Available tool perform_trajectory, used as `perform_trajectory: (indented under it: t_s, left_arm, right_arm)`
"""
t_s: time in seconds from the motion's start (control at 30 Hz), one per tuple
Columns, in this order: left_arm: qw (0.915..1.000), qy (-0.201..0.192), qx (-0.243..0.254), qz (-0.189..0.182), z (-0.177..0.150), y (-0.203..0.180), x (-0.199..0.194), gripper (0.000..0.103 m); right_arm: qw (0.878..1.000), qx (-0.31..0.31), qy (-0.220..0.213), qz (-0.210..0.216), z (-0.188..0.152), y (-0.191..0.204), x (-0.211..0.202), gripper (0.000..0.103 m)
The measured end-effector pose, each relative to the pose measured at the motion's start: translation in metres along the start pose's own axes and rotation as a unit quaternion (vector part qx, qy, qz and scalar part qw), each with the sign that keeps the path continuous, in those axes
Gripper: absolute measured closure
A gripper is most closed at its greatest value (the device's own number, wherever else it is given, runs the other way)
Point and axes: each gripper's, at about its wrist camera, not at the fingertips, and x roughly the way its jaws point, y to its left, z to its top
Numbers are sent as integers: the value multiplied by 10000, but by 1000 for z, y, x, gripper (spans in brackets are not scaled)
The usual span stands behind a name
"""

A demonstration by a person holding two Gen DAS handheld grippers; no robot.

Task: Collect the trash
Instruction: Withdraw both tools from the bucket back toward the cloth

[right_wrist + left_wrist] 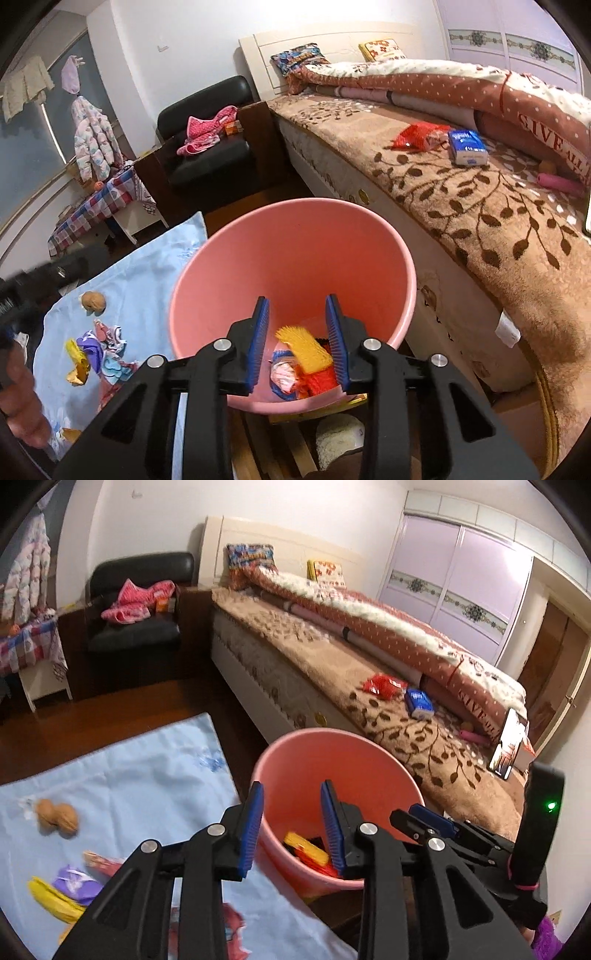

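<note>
A pink bucket [295, 734] [295, 205] stands on the floor between a light blue cloth [122, 768] and the bed. My left gripper [291, 786] hovers over its near rim, open, with nothing between the blue pads. My right gripper [297, 301] is open above the bucket's mouth, also with nothing in it. Directly below it, a yellow wrapper [306, 347], a red one and a pink-white one lie on the bucket's bottom. Walnuts [57, 818] [93, 301] and several crumpled wrappers [70, 886] [96, 350] lie on the cloth. A red packet [384, 685] [417, 134] rests on the bed.
A blue tissue pack [419, 703] [467, 146] and a lit phone [508, 742] are on the bed's brown blanket. A black armchair [136, 627] with pink clothes stands by the headboard. A small table with a checked cloth [96, 210] is at far left.
</note>
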Motion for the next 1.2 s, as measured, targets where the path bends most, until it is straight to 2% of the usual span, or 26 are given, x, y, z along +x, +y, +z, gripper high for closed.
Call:
perform_trajectory:
  t_s: [0.27, 0.63, 0.8, 0.9, 1.2]
  left_arm:
    - [9982, -464, 46, 369, 2, 26, -76, 67]
    - [9929, -721, -53, 949, -42, 70, -171, 61]
    - [9923, -487, -383, 1069, -79, 99, -198, 60]
    - [9916, -359, -388, 1184, -105, 109, -208, 60]
    - [9930, 178, -441, 1083, -171, 122, -201, 60]
  right_arm:
    - [9987, -253, -321, 305, -5, 28, -34, 71]
    - [9936, -663, -377, 835, -29, 77, -70, 71]
    - [9918, -708, -299, 1025, -44, 92, -77, 71]
    - [9901, -806, -274, 1114, -54, 104, -83, 71]
    - [9880, -925, -170, 1228, -82, 123, -92, 71]
